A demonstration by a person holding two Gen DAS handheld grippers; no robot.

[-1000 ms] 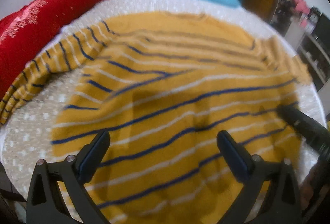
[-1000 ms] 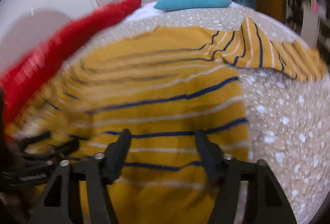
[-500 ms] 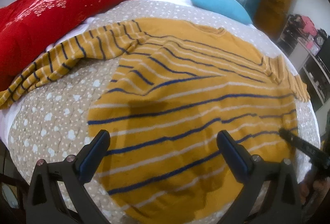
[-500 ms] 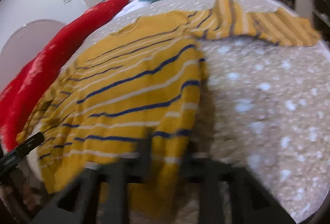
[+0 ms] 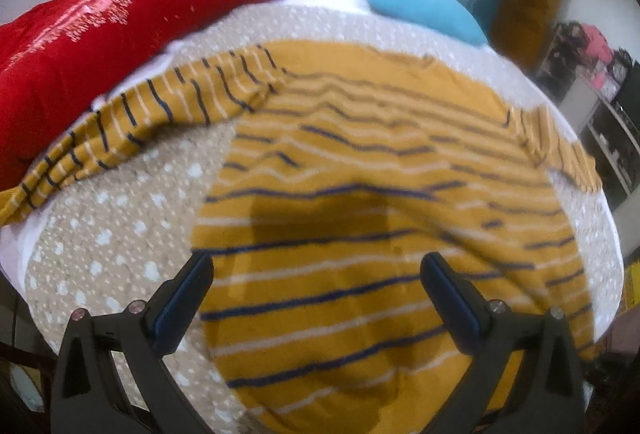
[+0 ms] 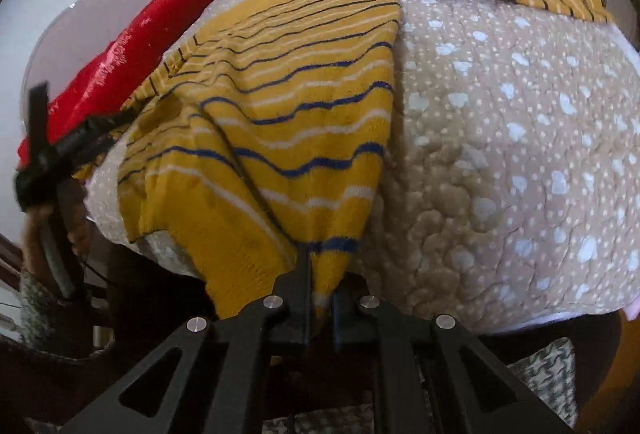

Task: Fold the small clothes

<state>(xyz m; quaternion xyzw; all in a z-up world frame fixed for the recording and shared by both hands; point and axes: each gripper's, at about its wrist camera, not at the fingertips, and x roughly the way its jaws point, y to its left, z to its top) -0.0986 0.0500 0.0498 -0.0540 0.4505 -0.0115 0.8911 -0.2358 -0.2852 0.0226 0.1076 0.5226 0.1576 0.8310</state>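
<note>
A mustard-yellow sweater (image 5: 360, 194) with navy and white stripes lies spread flat on a beige spotted quilt (image 5: 112, 234), sleeves out to both sides. My left gripper (image 5: 316, 294) is open and empty, hovering over the sweater's lower left part. In the right wrist view the sweater (image 6: 296, 106) hangs a little over the quilt's near edge. My right gripper (image 6: 320, 298) is shut on the sweater's bottom hem at its right corner. The left gripper also shows in the right wrist view (image 6: 80, 142), at the far left.
A large red pillow (image 5: 100, 34) lies along the left side of the bed and a blue pillow (image 5: 424, 10) at its head. The quilt (image 6: 500, 134) is bare to the right of the sweater. Shelves with clutter (image 5: 592, 82) stand at the far right.
My right gripper dropped to the near edge and closed on the sweater's hem corner. My left gripper stayed open and shifted over the lower left part.
</note>
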